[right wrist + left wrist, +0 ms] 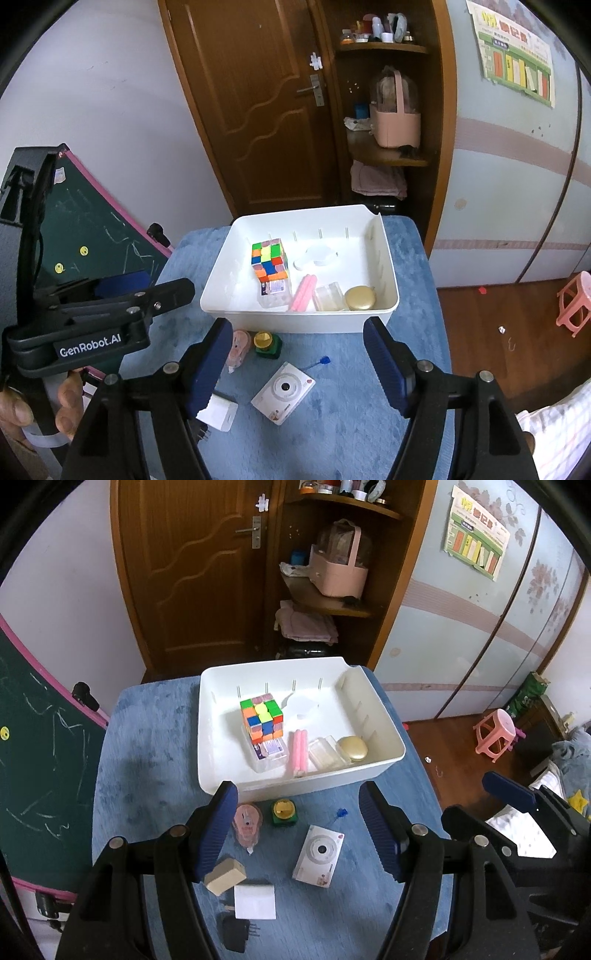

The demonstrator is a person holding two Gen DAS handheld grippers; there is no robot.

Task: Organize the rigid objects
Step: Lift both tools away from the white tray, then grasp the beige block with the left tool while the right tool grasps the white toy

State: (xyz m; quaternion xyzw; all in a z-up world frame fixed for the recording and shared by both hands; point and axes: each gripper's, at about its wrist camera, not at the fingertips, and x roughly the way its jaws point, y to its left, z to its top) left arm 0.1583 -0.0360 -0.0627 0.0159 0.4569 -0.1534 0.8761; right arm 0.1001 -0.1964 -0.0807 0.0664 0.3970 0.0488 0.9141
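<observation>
Brown wooden door (199, 572) set in a pale wall, corner shelves (332, 605) just beside it. Sliding wardrobe (461, 635) with a poster (474, 533) at right, over dark wood floor (454, 760). Green chalkboard (40, 760) at left.

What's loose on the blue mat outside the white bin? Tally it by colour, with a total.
White: 2, toy camera, square plug block
Pink: 1, tape dispenser
Green: 1, small jar
Blue: 1, pin
Tan: 1, wooden block
Black: 1, plug adapter
Total: 7
</observation>
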